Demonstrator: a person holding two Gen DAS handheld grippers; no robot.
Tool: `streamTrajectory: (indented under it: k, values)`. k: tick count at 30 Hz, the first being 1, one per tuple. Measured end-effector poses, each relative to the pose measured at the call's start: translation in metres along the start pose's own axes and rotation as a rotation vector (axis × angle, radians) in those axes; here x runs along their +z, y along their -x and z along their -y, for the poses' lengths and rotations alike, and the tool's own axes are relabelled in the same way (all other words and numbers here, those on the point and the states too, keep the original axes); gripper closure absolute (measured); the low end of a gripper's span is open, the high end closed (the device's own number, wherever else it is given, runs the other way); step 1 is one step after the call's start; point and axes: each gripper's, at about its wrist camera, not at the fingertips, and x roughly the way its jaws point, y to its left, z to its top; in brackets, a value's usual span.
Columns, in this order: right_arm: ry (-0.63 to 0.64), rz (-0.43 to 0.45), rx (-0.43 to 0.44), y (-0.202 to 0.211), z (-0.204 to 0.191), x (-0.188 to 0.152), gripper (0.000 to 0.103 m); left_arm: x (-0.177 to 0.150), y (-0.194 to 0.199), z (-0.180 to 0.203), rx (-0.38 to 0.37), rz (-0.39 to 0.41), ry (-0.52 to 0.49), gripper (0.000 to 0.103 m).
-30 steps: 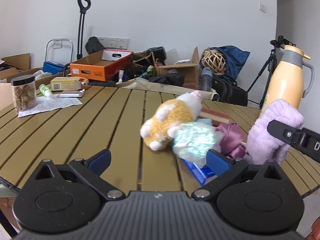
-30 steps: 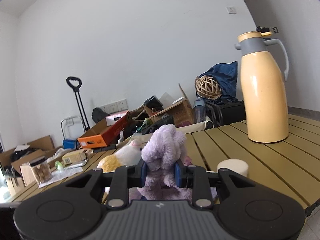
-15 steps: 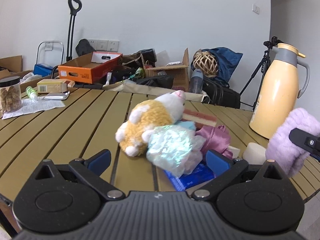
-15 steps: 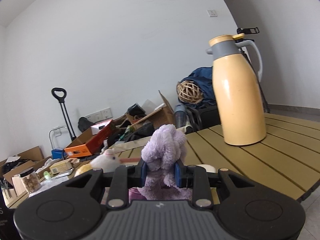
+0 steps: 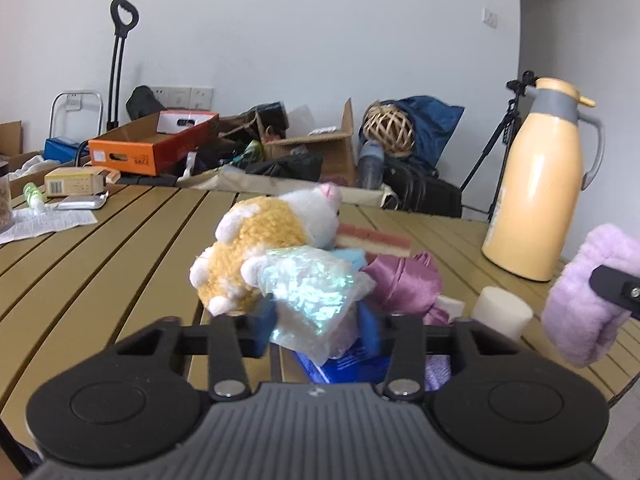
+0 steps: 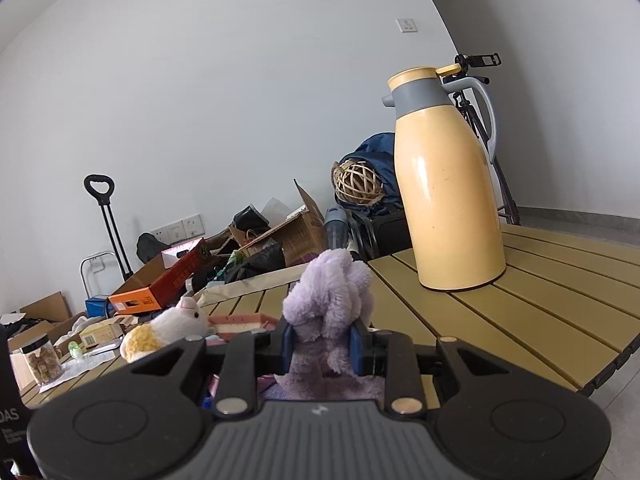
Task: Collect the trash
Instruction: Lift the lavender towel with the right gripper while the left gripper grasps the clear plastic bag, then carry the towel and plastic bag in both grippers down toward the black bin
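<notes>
A crinkly iridescent plastic bag (image 5: 312, 284) lies on the slatted table (image 5: 120, 248) against an orange-and-white plush animal (image 5: 260, 240). My left gripper (image 5: 316, 326) is closing on the bag, and its blue pads press both sides. Under the bag lies a blue packet (image 5: 344, 364), with a purple satin cloth (image 5: 404, 284) to the right. My right gripper (image 6: 322, 344) is shut on a fluffy lilac plush toy (image 6: 332, 300) and holds it above the table. In the left wrist view the same lilac toy (image 5: 580, 312) hangs at the far right.
A tall yellow thermos jug (image 6: 448, 200) stands at the back right. A white foam cylinder (image 5: 500, 314) sits near it. A pink-and-white sponge (image 5: 376, 238) lies behind the plush. Paper, a small box (image 5: 72, 184) and a jar stand far left. Boxes and bags crowd the floor beyond.
The left gripper's jaws went from wide open to closed on the plastic bag as it came closer to the pile. The right gripper kept its grip on the lilac toy and shifted sideways.
</notes>
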Motion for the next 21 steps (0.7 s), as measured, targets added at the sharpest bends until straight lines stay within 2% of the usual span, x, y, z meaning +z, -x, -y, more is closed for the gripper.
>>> streamTrajectory:
  k: [3, 14, 21]
  values:
    - [0.001, 0.000, 0.001, 0.000, -0.001, 0.000, 0.077, 0.000, 0.002, 0.000, -0.005, 0.001, -0.006, 0.067]
    - [0.012, -0.001, 0.020, 0.004, -0.005, 0.003, 0.077, 0.002, 0.030, 0.012, -0.045, 0.019, -0.045, 0.067]
    - [0.046, -0.007, 0.046, 0.015, -0.016, 0.007, 0.077, 0.011, 0.055, 0.005, -0.084, 0.044, -0.013, 0.067]
